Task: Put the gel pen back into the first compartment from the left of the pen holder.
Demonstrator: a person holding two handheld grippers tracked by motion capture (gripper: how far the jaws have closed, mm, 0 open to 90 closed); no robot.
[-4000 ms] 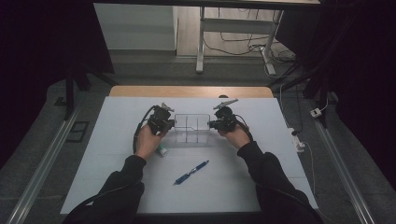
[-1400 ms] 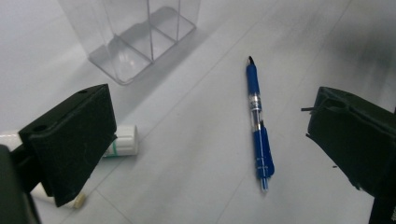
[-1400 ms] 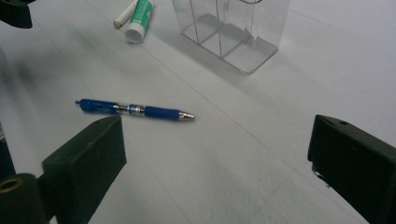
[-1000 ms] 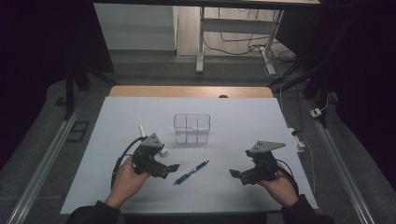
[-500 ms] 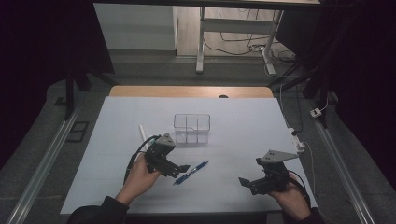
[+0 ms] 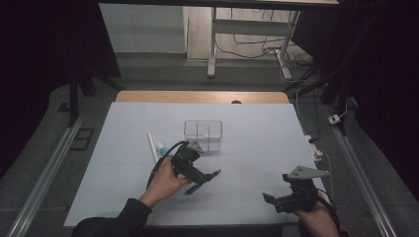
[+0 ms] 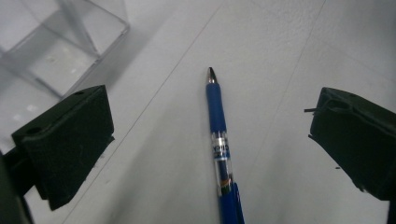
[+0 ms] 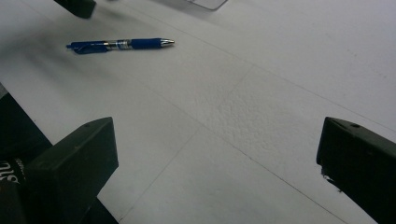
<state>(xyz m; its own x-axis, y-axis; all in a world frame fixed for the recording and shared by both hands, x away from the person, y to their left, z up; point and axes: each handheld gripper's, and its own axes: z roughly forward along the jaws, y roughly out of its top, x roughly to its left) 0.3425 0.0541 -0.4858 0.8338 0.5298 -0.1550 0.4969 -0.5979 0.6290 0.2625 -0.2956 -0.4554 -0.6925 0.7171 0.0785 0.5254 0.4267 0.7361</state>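
Blue pen (image 6: 203,180) lies on the white table (image 6: 257,143), just in front of a clear box (image 6: 203,134). Left gripper (image 6: 196,174) has moved in over the pen, jaws wide apart on either side, ready to close. Right gripper (image 6: 274,201) has drawn back toward the near edge, open and empty.

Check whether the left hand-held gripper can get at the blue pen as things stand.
Probably yes. The left hand-held gripper is open with its jaws on either side of the blue pen, which lies flat on the table with nothing between them.
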